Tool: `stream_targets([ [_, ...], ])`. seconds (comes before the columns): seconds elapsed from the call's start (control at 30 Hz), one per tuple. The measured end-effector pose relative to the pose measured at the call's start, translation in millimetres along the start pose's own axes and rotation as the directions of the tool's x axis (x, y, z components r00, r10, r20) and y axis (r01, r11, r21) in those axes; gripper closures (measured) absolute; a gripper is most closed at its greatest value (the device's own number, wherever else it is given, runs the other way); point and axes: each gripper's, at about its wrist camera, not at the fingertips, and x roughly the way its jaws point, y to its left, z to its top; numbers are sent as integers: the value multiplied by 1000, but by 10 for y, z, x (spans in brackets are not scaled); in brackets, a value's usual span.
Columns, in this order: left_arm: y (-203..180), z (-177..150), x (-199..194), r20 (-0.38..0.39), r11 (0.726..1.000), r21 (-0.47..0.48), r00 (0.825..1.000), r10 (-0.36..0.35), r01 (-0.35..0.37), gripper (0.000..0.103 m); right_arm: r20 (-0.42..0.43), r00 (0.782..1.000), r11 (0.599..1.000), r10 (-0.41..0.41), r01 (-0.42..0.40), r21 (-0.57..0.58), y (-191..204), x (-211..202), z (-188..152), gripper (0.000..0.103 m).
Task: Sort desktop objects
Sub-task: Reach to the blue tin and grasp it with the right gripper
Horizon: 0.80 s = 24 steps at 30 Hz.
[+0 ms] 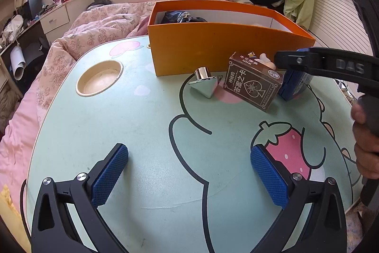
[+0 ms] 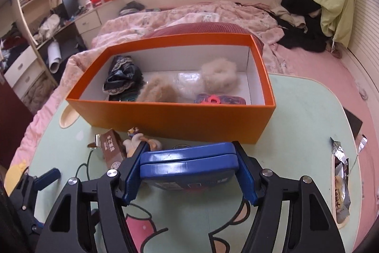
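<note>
The orange box [image 2: 180, 120] stands open on top, so a hand can reach in from above. Just in front of its wall, a brown card box [image 1: 253, 84], a shiny top [image 1: 206, 84] and a little toy figure [image 2: 136, 138] crowd the table [image 1: 146, 134]. Further in front of the box, it is bare.
</note>
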Motion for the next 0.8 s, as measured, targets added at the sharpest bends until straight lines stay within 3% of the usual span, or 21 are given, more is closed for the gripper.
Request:
stream_targets([
  [0.33,-1,-2,0,1,1000,-4,1000,1,-1,0,37,996,996,84,-83,-8,-110,-585,-670,35],
  [0.57,2,-2,3,1,1000,-1,1000,0,0,0,97,994,998,46,-41,-51,-68,-677,-890,34],
  [0.67,1,-2,4,0,1000,1,1000,-1,1,0,2,1000,1000,12,-12,-27,-129,-478,-907,25],
  [0.7,-2,-2,5,1,1000,2,1000,0,0,0,11,1000,999,0,1,-38,-118,-479,-910,16],
  [0.8,-3,-4,0,1,1000,4,1000,-2,2,0,0,1000,999,-10,10,-42,-118,-476,-908,7],
])
